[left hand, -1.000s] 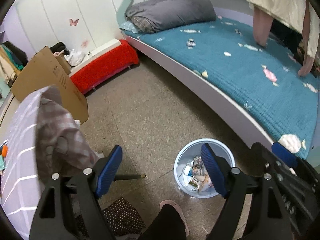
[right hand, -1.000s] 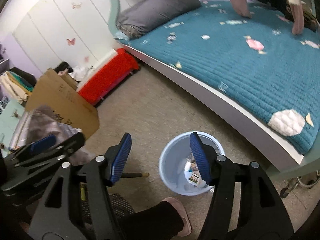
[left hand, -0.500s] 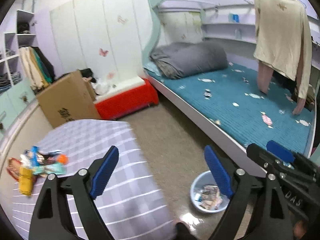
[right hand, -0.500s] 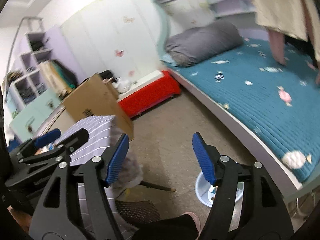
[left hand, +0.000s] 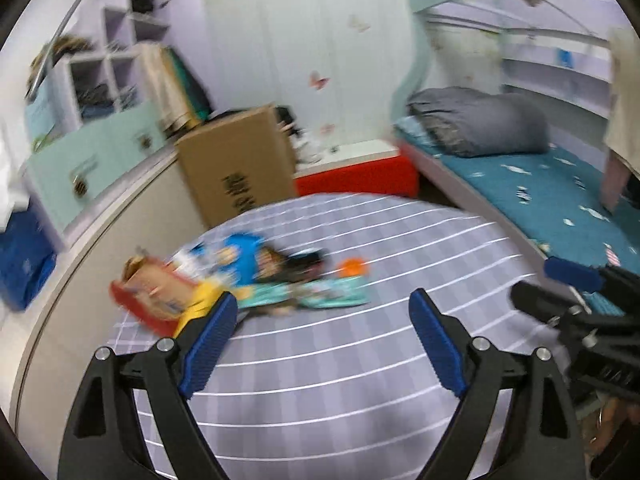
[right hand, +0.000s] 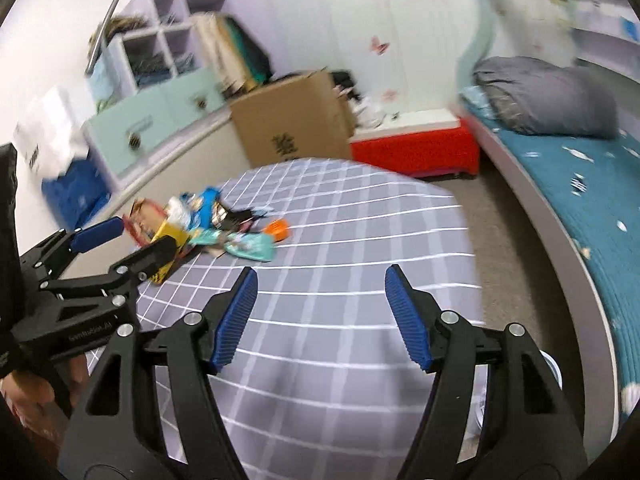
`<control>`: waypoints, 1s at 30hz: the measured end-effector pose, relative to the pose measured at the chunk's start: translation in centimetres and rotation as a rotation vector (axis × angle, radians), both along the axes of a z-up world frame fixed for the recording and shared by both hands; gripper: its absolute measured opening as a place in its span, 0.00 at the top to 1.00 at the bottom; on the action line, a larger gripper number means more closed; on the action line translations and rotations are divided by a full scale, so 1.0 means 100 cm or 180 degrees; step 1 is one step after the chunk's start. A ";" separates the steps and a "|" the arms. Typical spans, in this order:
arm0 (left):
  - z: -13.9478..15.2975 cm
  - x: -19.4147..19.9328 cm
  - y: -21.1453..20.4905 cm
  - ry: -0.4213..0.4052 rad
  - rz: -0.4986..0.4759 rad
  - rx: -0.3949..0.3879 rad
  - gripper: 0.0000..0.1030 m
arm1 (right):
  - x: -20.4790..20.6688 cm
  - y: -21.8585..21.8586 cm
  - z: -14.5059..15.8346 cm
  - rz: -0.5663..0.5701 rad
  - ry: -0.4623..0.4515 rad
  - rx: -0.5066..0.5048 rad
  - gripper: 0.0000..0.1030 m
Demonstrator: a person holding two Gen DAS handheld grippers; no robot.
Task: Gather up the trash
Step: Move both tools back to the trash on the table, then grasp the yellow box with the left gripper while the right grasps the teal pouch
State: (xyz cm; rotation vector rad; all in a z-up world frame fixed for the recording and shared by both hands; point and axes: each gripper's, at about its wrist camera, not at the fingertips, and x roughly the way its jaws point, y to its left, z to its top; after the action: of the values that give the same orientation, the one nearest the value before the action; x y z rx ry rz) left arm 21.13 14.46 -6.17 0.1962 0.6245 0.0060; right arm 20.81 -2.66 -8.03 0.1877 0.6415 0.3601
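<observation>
A pile of trash point(left hand: 240, 276) lies on the checked lilac tablecloth point(left hand: 360, 360): snack wrappers, a red and yellow packet and a teal pouch, with a small orange piece point(left hand: 352, 267) beside them. My left gripper point(left hand: 323, 300) hovers open just in front of the pile, with nothing between its blue pads. In the right wrist view the same trash pile point(right hand: 208, 224) lies ahead to the left. My right gripper point(right hand: 322, 276) is open and empty over bare cloth. The left gripper point(right hand: 120, 240) shows at the left, close to the pile. Both views are blurred.
A cardboard box point(left hand: 236, 176) and a red bench point(left hand: 360, 176) stand beyond the table. A bed with a teal cover point(right hand: 592, 200) and a grey pillow point(left hand: 480, 124) runs along the right. The bin's rim point(right hand: 554, 366) peeks out past the table's right edge. Cabinets line the left wall.
Both views swung up from the floor bin to the table top, and the trash pile came into sight. Both grippers stayed open and empty.
</observation>
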 end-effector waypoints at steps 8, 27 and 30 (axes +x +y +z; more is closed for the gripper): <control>-0.033 0.025 0.093 0.0117 0.0389 -0.0157 0.17 | 0.041 0.065 -0.018 0.0329 0.0141 -0.0381 0.36; -0.043 0.034 0.107 0.0241 0.0133 -0.0191 1.00 | 0.117 0.158 -0.039 0.0941 0.0214 -0.1213 0.36; -0.047 0.033 0.113 0.0301 0.0129 -0.0309 0.96 | 0.121 0.165 -0.045 0.1066 0.0328 -0.1252 0.39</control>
State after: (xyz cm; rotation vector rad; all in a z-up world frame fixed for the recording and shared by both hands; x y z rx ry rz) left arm 24.48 25.72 -10.92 0.0903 0.7214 0.0055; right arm 32.94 13.81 -12.51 -0.2824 0.8345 0.5394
